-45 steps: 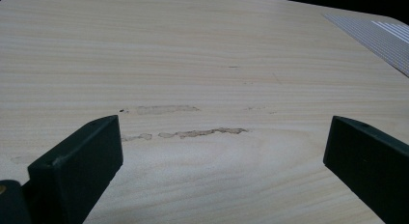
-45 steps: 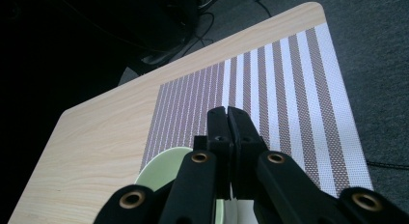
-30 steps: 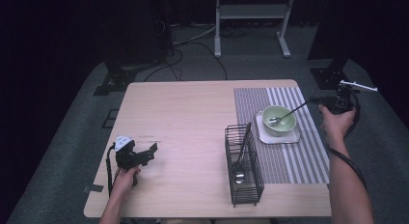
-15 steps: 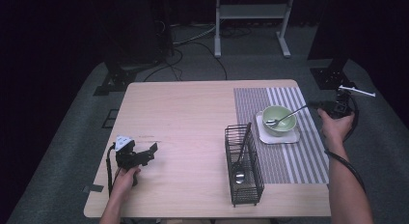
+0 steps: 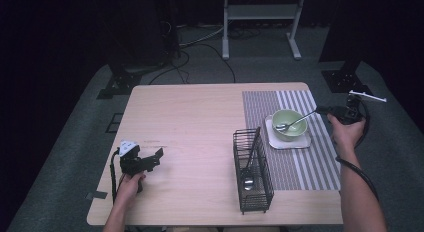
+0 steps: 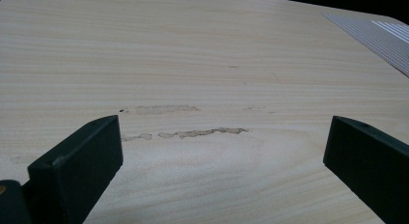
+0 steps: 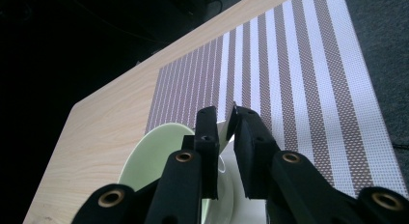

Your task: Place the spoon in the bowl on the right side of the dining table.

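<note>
Pale green ceramic bowl point(image 5: 289, 124) sits on a white square plate point(image 5: 305, 141), right of frame, holding a metal spoon point(image 5: 295, 122) whose handle the right claw point(image 5: 327, 111) pinches. Lower left, the left claw point(image 5: 155, 159) gapes empty over the wooden table point(image 5: 200, 122).

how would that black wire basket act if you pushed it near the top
The wire basket is tall and narrow, so a push near the top would probably tip it rather than slide it. Its open mesh suggests it is light. The utensil leaning inside would likely shift or rattle.
</note>
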Motion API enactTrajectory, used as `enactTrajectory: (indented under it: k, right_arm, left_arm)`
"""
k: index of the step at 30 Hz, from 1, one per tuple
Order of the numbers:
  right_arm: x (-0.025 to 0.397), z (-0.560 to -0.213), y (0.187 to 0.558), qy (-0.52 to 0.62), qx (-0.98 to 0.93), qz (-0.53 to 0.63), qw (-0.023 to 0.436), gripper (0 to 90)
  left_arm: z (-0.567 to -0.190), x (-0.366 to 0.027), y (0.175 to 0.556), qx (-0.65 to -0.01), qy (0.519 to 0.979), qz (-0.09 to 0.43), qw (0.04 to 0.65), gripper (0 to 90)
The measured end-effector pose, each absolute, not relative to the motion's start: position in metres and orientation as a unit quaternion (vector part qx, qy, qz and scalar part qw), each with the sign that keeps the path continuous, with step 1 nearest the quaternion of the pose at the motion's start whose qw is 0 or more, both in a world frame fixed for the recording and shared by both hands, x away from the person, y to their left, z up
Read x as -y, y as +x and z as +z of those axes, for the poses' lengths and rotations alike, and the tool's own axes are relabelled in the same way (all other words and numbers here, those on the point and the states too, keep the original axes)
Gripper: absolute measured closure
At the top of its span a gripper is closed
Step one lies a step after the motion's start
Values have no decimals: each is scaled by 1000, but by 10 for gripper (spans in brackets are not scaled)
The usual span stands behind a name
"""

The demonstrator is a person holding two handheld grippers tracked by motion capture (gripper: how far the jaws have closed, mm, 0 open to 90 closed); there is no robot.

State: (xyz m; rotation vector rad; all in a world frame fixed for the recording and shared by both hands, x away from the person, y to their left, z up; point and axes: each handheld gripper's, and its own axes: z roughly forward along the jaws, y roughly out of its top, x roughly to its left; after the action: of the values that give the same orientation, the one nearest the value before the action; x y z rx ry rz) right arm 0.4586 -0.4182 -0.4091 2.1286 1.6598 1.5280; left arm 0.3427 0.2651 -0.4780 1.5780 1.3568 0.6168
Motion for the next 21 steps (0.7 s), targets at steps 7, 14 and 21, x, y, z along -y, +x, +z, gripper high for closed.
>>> enactTrajectory:
  k: [7,14,21]
  right_arm:
    - [418,-409,456,683,-539,493,7,711]
    - [416,-409,451,680,-542,493,3,610]
    - [410,-410,446,672,-558,488,-3,552]
  left_arm:
    - [-478,-265,342,-552,643,252,467,0]
    - [-478,-265,342,-550,643,253,468,0]
    - [-478,-264,342,-549,644,254,469,0]
